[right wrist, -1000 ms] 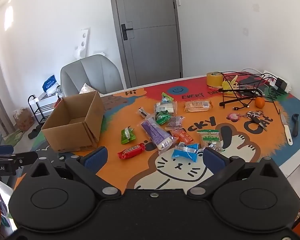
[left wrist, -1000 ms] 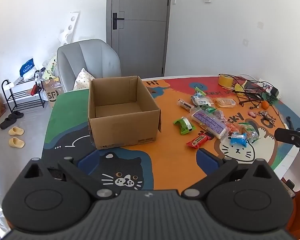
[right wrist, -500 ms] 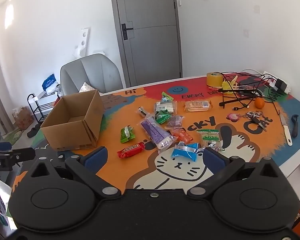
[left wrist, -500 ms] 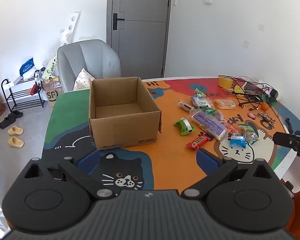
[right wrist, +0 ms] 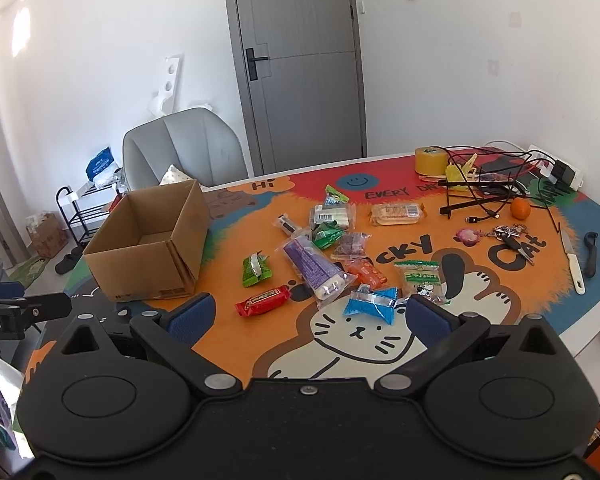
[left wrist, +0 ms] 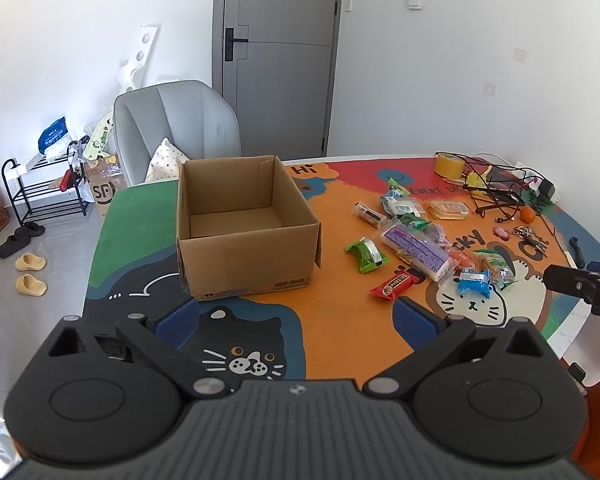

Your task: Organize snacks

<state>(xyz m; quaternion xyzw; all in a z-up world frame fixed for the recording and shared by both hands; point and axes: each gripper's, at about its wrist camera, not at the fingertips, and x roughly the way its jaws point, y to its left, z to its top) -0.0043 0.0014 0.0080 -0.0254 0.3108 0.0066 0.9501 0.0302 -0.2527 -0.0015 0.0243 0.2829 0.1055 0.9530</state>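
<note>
Snacks (right wrist: 320,256) lie scattered on the desk (right wrist: 440,352), just right of the cardboard box (right wrist: 152,248), none of them packed yet. Over the last second very little changes: the left view drifts slightly, so the box and the packets sit a touch lower and nearer in it, and the right tongs' tip slides a little at that view's right edge. No packet shifts and nothing is lifted, so I judge the sorting has not begun and both tools are only settling in front of the desk.

The left tongs (left wrist: 298,316) are spread wide with nothing between them, facing the box (left wrist: 244,228). The right tongs (right wrist: 308,316) are likewise spread and empty, hovering just short of the blue packet (right wrist: 370,304) and the red bar (right wrist: 262,300).

The open-topped box shows a bare floor in both views; it holds nothing. Near it lie a green packet (right wrist: 254,270) and a long purple pack (right wrist: 312,270), with more wrappers behind. Tape, cables, an orange (right wrist: 520,209), keys and a knife (right wrist: 572,262) sit well apart to the right and seem no part of the job.
</note>
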